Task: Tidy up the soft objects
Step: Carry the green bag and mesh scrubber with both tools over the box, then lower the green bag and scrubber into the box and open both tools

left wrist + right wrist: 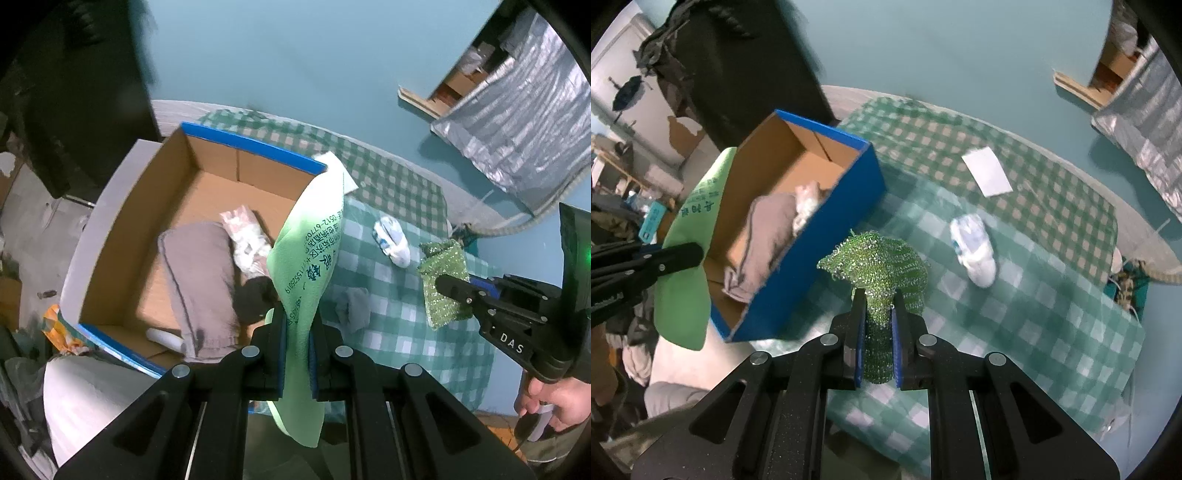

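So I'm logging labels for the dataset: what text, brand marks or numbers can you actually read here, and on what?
"DAS": white letters on the right gripper body, left wrist view.
"0512-6770...", "+77155250 19": partial dark digits on the green cloth held by the left gripper; uncertain.
Chinese characters on that cloth: too warped and blurred to read.
Green scrubber, blue cardboard box, white paper: no text readable.

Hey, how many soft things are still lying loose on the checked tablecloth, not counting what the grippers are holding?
2: a white and blue bundle near the middle of the tablecloth, and a grey sock closer to the box. More may be hidden behind the grippers.
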Demonstrator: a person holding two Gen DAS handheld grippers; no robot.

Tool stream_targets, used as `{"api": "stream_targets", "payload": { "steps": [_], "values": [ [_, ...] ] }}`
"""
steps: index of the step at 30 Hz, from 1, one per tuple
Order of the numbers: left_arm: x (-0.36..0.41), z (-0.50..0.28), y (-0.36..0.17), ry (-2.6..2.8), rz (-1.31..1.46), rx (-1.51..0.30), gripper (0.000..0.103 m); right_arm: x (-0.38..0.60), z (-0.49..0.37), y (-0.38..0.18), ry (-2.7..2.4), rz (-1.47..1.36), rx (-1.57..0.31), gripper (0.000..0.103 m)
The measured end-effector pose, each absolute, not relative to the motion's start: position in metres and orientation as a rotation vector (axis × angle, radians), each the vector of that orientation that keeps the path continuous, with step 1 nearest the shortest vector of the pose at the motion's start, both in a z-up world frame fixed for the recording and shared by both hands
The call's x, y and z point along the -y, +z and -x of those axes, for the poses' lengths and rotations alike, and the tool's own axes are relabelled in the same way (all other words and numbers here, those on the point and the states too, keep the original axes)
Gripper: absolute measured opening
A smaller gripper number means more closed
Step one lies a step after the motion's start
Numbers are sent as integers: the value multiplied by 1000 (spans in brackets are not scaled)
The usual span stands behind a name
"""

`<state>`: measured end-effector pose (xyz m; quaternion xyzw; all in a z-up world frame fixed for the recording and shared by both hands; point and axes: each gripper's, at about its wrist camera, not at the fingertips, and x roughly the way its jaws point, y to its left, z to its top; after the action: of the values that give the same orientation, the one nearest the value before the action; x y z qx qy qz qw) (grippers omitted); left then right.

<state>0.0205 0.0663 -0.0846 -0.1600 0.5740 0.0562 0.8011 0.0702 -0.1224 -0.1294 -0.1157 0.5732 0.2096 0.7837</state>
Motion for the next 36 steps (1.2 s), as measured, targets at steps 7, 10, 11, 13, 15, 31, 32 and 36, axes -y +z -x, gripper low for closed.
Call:
{"api": "stream_targets", "payload": {
  "steps": [7, 10, 11, 13, 15, 31, 32, 36],
  "values": [
    [-93, -16, -78, 174, 384, -1201, 10, 89, -77, -123, 507, 269, -1217, 10],
    [-104, -15, -79, 201, 393, -1196, 10, 74, -80, -123, 534, 284, -1212, 10],
    [-107, -15, -79, 210, 395, -1195, 10, 69, -81, -123, 541, 288, -1211, 10],
    [-115, -14, -80, 231, 393, -1190, 10, 58, -83, -124, 557, 297, -1212, 10],
    [-122, -13, -82, 249, 390, -1187, 10, 46, -85, -127, 571, 308, -1213, 10],
    [-164, -20, -104, 325, 351, -1200, 10, -29, -99, -154, 645, 359, -1258, 11],
    [-165, -22, -106, 326, 350, -1200, 10, -31, -100, -157, 644, 360, -1264, 11],
    [-175, -28, -118, 332, 356, -1217, 10, -41, -107, -168, 642, 349, -1293, 11]
  ]
}}
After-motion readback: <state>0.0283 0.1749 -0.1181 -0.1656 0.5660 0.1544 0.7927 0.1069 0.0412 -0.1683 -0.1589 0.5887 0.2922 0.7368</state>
